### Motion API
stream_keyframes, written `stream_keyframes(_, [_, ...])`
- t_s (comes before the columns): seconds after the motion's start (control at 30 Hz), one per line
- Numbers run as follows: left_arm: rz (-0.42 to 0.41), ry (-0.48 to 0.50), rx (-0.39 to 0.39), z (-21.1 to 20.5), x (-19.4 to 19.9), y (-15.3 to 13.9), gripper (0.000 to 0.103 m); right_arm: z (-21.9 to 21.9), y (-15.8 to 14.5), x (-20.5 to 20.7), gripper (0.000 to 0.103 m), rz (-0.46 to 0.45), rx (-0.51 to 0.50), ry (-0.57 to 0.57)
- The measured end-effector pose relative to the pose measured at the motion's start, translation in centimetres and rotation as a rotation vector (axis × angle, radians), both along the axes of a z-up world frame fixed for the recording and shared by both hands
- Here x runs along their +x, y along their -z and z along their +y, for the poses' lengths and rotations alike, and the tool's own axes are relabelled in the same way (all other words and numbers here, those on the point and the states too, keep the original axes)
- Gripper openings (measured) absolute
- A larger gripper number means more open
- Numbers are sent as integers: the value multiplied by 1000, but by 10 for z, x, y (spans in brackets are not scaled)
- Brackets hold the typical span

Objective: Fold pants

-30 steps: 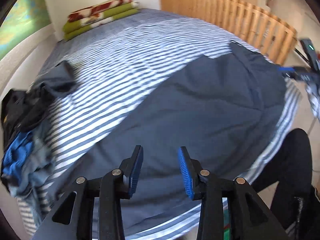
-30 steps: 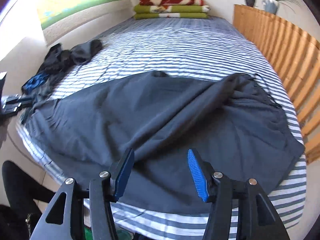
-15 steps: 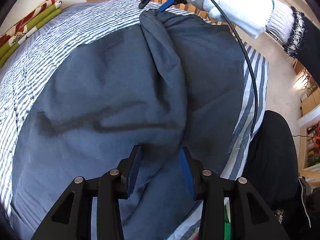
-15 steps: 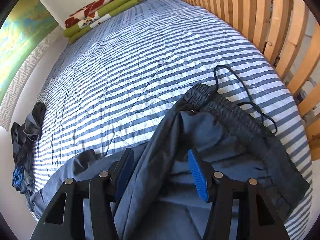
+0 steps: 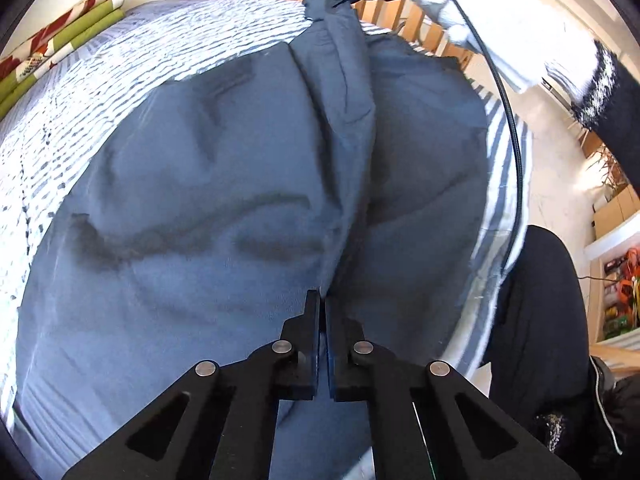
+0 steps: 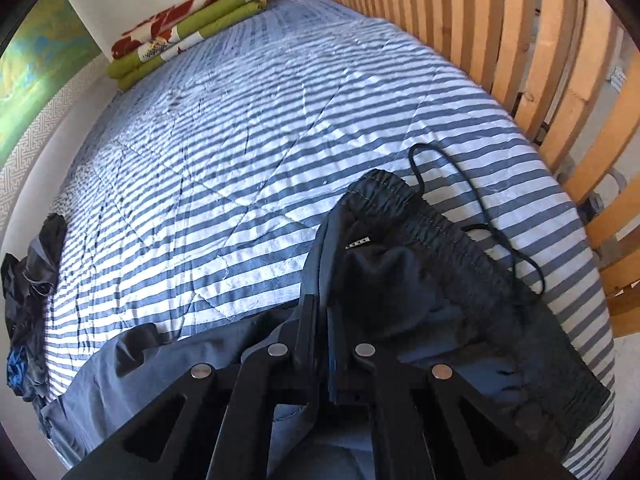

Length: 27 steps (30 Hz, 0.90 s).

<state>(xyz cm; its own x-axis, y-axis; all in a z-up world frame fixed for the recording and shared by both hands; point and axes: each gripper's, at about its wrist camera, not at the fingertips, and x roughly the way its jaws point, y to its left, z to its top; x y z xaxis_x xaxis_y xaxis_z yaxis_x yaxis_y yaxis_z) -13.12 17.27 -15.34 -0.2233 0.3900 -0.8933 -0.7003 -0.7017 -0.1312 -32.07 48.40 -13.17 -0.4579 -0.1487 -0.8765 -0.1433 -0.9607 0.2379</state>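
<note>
Both tools are clenched on the dark grey pants [image 5: 208,208]: the left tool [image 5: 322,300] pinches a raised fold, the right tool [image 6: 322,304] grips beside the gathered elastic waistband [image 6: 440,232]. Smooth, creased fabric lies spread on the blue-and-white striped bed [image 6: 248,128], its black drawstring [image 6: 472,200] looping over the stripes.

Lighting: bright daylight, glare blowing out the white glove [image 5: 480,12] and floor at upper right. Motion blur smears striped bedding [image 5: 80,92]; heavy fisheye curvature, dark vignetted corners.
</note>
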Motion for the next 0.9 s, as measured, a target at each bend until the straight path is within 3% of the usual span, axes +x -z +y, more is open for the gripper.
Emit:
stream_keyframes(0.13, [27,14,22,-8,19,-20,2,33,-49,69,4,154,-46,56])
stream_keyframes(0.2, [18,40,14,-8,30,-21,2,51,-58,110,4,189,-79,95])
stream_keyframes(0.3, [13,111,-61,2,49,-8,2,66,-37,163,5,155,-39,132])
stream_keyframes(0.37, [12,153,-112,11,57,1,2,67,-6,182,15,57,11,104])
stream_keyframes(0.43, [22,179,-147,15,63,6,2,75,20,199,24,-29,-17,107])
stream_keyframes(0.5, [21,183,-158,17,64,5,2,89,28,212,26,-32,-71,149])
stream_keyframes(0.67, [16,183,-177,20,62,2,3,132,2,203,53,82,-150,241])
stream_keyframes(0.8, [-2,161,-175,7,66,0,4,152,-1,162,53,99,-185,282])
stream_keyframes(0.9, [-13,144,-172,12,70,3,10,161,13,134,53,25,-187,295])
